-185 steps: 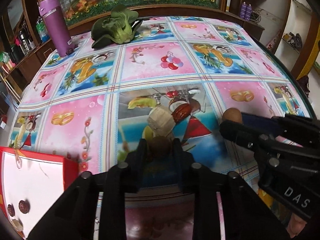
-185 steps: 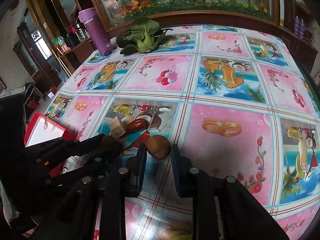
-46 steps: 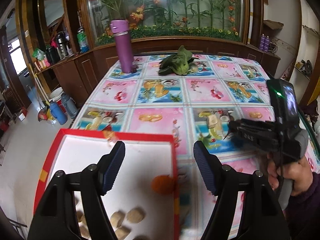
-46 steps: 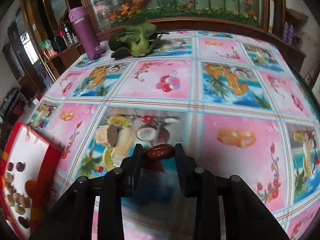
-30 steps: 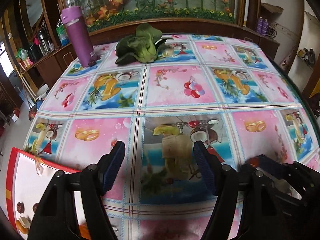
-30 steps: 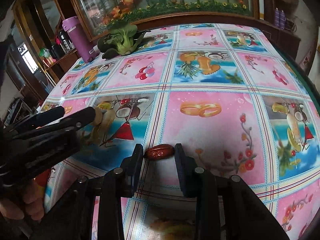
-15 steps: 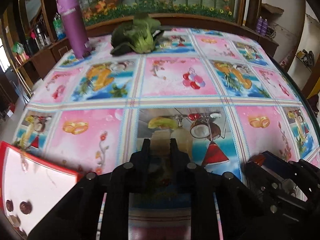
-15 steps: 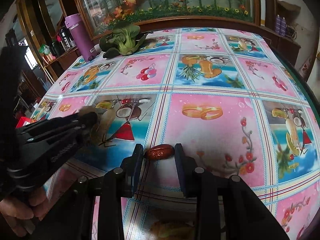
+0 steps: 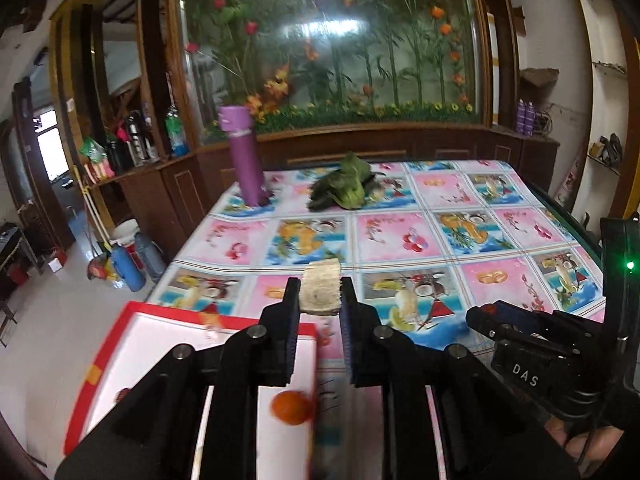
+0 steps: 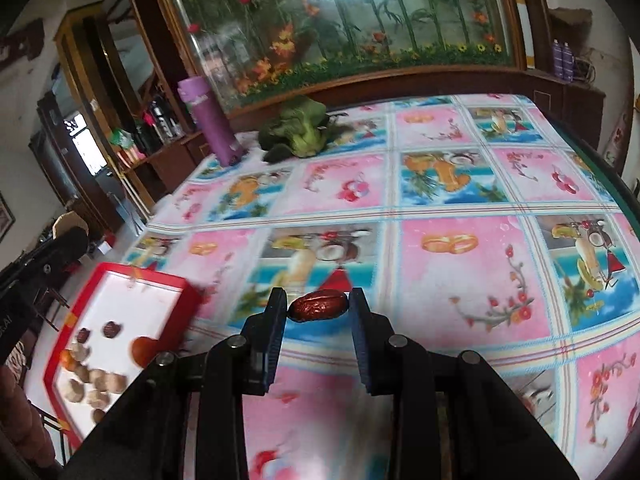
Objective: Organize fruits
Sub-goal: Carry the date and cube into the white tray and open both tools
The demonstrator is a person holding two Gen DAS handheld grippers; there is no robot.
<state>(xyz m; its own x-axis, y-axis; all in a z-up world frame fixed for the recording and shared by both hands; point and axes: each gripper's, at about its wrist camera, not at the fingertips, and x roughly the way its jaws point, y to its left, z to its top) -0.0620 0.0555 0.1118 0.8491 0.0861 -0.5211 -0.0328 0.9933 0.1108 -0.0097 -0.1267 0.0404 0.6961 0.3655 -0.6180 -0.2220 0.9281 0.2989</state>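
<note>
2 grippers are each clamped on a piece. At centre frame, the left gripper (image 9: 320, 294) pinches a pale cut chunk (image 9: 320, 291) above the red tray (image 9: 105, 360). The right gripper (image 10: 318, 307) squeezes a reddish-brown date (image 10: 318, 306) over the tablecloth (image 10: 460, 184). Its housing reads "DAS". At lower left, the tray holds an orange fruit (image 9: 291, 407) and brownish pieces (image 10: 94, 380).

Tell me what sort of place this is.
Probably a home's dining or living room: a table under a fruit-print cloth, a wood-framed glass case of artificial flowers behind it, and side shelves crowded with bottles. A purple flask and leafy greens sit on the table.
</note>
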